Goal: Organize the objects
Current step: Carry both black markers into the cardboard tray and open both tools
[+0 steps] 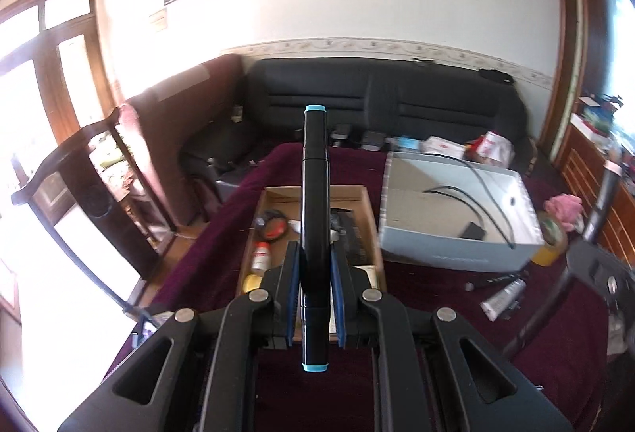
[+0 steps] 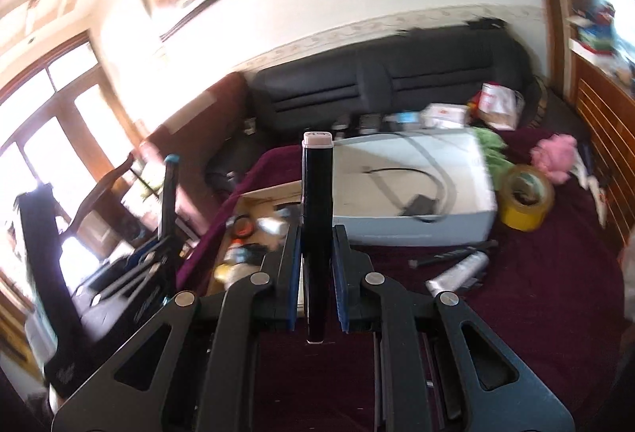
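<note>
Although labels are present on several items, no writing can be read in either view. From the left wrist, the left gripper (image 1: 315, 265) is seen with jaws clamped on a black marker with blue caps (image 1: 314, 233), held upright between the pads above a cardboard box (image 1: 367, 209); a white box (image 1: 456, 253) stands beside it on the maroon worktop (image 1: 436, 305). From the right wrist, the right gripper (image 2: 316, 253) is seen clamped on a black marker with pale caps (image 2: 316, 217); yellow tape (image 2: 524, 199) and a silver tube (image 2: 458, 271) lie near.

Both wrist views high, facing shared white box (image 1: 456, 249) (image 2: 412, 229).
</note>
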`<action>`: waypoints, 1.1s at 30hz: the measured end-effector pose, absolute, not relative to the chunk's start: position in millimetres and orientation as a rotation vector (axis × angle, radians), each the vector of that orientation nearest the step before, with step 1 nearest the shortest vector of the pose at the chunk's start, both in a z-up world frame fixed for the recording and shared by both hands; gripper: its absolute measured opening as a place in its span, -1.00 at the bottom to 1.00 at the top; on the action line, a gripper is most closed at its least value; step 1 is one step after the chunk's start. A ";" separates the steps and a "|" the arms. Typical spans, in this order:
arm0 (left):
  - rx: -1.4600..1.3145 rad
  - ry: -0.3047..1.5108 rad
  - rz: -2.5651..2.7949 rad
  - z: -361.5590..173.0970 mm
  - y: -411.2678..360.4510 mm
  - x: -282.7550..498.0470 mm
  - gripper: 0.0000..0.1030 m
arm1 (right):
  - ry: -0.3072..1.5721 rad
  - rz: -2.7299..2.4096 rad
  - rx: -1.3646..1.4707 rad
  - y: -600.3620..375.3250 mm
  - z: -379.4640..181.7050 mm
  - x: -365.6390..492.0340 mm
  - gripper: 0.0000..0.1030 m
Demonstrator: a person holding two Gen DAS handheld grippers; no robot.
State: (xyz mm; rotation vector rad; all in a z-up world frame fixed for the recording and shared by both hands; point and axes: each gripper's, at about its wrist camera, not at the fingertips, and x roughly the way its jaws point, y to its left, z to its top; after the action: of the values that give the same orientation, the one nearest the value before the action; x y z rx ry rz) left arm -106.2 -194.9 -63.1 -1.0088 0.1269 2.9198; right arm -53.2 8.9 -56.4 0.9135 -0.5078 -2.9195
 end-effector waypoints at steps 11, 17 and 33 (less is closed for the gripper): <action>-1.006 0.054 2.903 -52.2 -183.7 -118.3 -0.76 | -0.595 -3.051 0.919 47.5 -48.4 -44.5 -0.73; -1.060 0.049 2.854 -47.4 -199.5 -129.8 -0.76 | -0.466 -2.951 0.904 -0.9 -52.6 -56.1 -0.73; -1.459 0.090 2.686 -102.7 -252.8 -257.0 -0.75 | -0.577 -2.617 1.244 -56.2 -104.2 -208.8 -0.72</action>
State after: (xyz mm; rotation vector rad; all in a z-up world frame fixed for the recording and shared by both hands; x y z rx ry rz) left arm -257.0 -252.8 -102.7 -1.4593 0.0899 2.6858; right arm -208.8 -56.2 -104.2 1.2441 -0.5770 -2.6172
